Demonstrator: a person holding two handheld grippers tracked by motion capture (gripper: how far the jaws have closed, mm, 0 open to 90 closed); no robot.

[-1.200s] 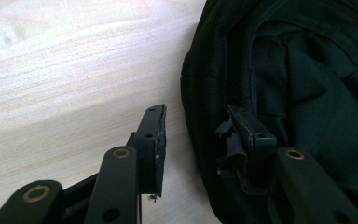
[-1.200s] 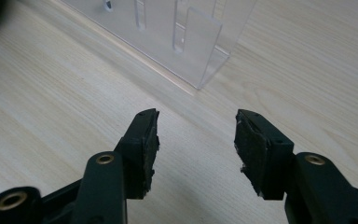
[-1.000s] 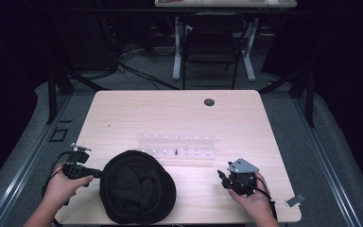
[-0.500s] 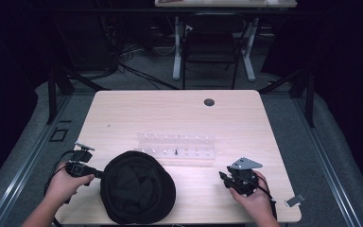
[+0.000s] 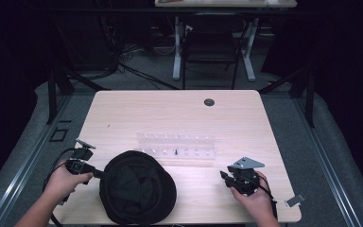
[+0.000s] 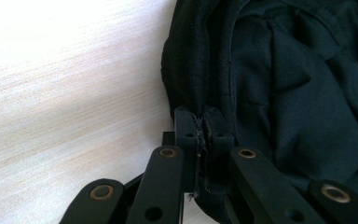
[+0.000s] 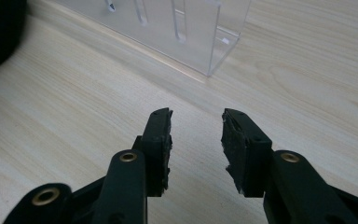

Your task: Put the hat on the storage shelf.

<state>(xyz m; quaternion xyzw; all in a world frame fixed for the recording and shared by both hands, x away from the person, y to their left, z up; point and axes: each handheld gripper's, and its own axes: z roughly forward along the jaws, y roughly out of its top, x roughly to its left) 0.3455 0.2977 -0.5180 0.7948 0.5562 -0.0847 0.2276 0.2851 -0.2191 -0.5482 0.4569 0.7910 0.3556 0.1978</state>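
A black hat [image 5: 137, 187] lies crown down at the table's near left, its dark lining [image 6: 298, 93] facing up. My left gripper [image 5: 97, 174] comes at it from the left. Its jaws have just been closing and are now shut on the hat's brim, the fabric edge pinched between the pads [image 6: 204, 114]. My right gripper [image 5: 223, 176] rests low at the near right, pointing left. Its jaws [image 7: 196, 119] have just closed a little and stand open over bare wood with nothing between them. The hat's edge [image 7: 0, 32] shows dark at that view's upper left.
A clear acrylic rack [image 5: 177, 145] with several slots stands mid-table behind the hat, its corner [image 7: 186, 28] just ahead of my right gripper. A round black grommet [image 5: 209, 102] sits at the far side of the light wooden table [image 5: 170, 113]. A small tag [image 5: 295, 200] lies at the near right corner.
Both hands and the hat have kept their places. The high view is too small to show the jaws moving.
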